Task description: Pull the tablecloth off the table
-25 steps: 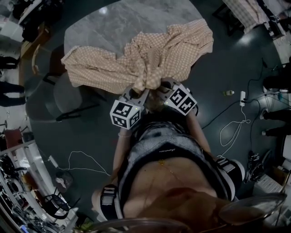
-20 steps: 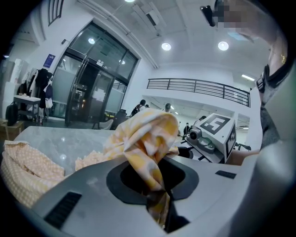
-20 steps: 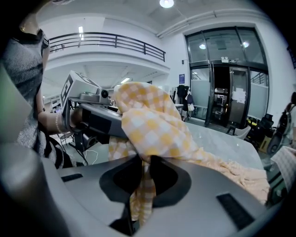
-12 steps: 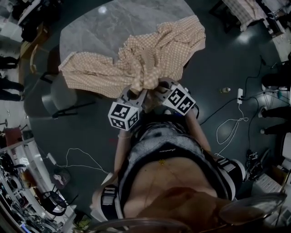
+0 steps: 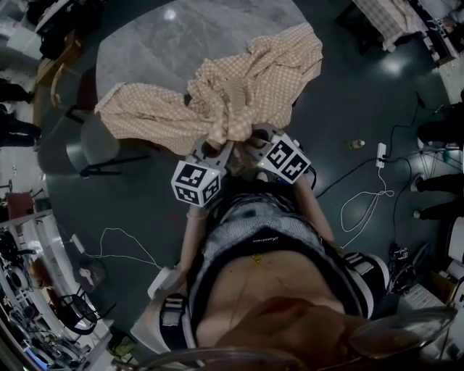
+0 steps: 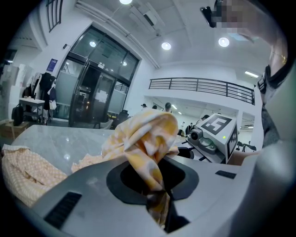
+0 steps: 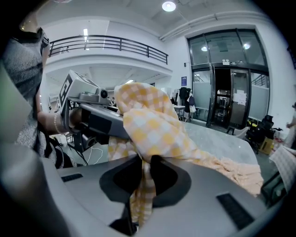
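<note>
One yellow-checked tablecloth [image 5: 246, 87] is caught by two tools held side by side. The left hand-held gripper [image 6: 158, 199] has its jaws drawn narrow on a bunched fold of it, and the right hand-held gripper [image 7: 140, 196], just beside it, pinches a second fold the same way. Ahead of both, the cloth lies crumpled over the near edge of the single marble surface [image 5: 152, 43].

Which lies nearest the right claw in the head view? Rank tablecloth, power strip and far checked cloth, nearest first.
1. tablecloth: clamped in the right claw itself.
2. power strip: on the floor, to the right.
3. far checked cloth: upper right corner.
</note>
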